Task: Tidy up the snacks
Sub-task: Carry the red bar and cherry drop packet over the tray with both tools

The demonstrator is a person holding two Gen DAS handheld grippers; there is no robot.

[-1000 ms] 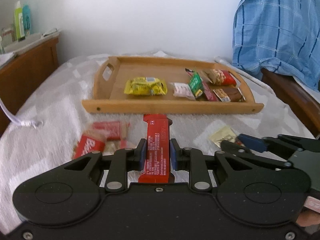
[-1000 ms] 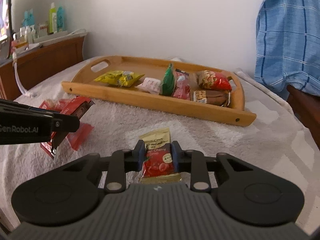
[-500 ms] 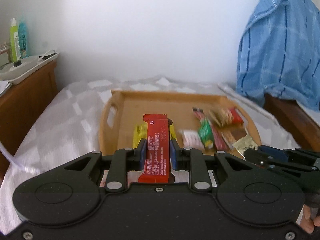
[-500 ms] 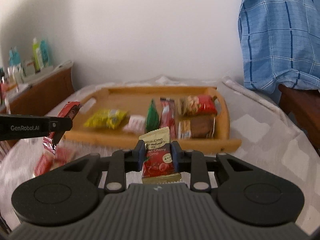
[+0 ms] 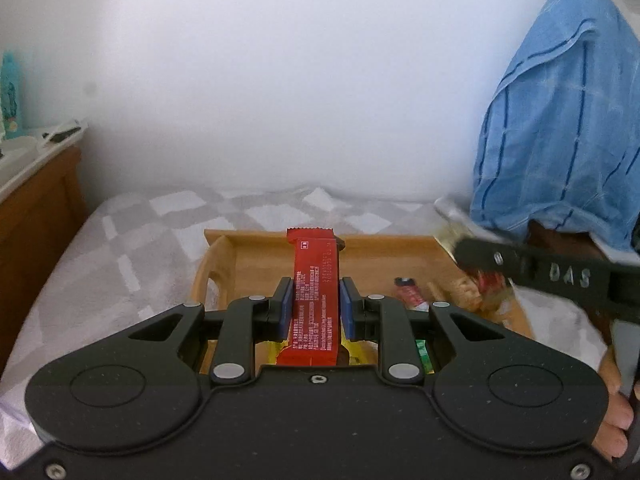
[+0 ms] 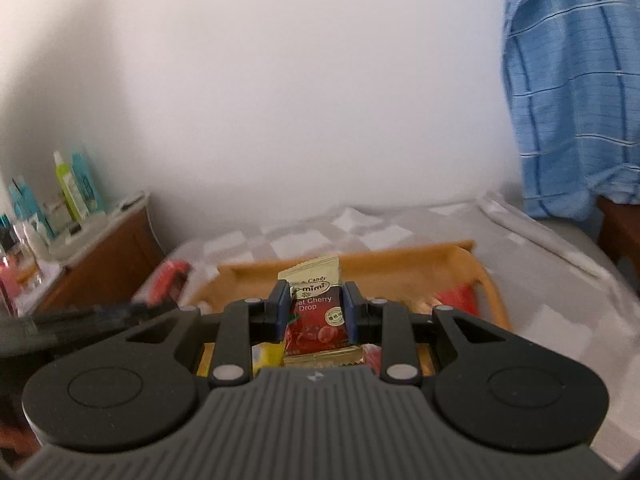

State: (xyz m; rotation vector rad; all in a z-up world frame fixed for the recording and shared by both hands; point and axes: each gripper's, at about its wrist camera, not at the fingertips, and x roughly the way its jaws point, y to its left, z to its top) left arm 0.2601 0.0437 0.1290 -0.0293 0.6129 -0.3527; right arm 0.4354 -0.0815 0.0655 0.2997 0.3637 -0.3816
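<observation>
- The left claw point(image 5: 312, 307) is clenched on a long red snack bar point(image 5: 314, 292); its blue pads point(image 5: 285, 309) press both long sides and the wrapper sticks out forward past the fingertips.
- The bar hangs above the near-left part of a wooden tray point(image 5: 256, 256), not touching it.
- The tray lies on a bed with a grey-and-white checked cover point(image 5: 132, 248).
- Under the left claw a yellow packet point(image 5: 276, 350) and a green packet point(image 5: 423, 354) show in the tray; a small red packet point(image 5: 409, 292) and other blurred wrappers lie further right.
- The right claw point(image 6: 314, 307) grips a cherry drop candy sachet point(image 6: 316, 312), cream at the top and red lower down, with blue pads point(image 6: 351, 312) against both edges.
- The sachet is held above the tray point(image 6: 400, 260), over yellow and red packets point(image 6: 456, 298) that are too blurred to read.
- In the left wrist view the right claw's black arm point(image 5: 560, 276) crosses the right side, blurred, and fingers of a hand point(image 5: 616, 420) show at the lower right.
- In the right wrist view the left claw's arm point(image 6: 80, 320) is a dark blur at left, the red bar's end point(image 6: 170, 280) beyond it.
- A blue checked cloth point(image 5: 560, 120) hangs at right; bottles point(image 6: 76, 188) stand on a wooden cabinet point(image 6: 108, 256) at left.
</observation>
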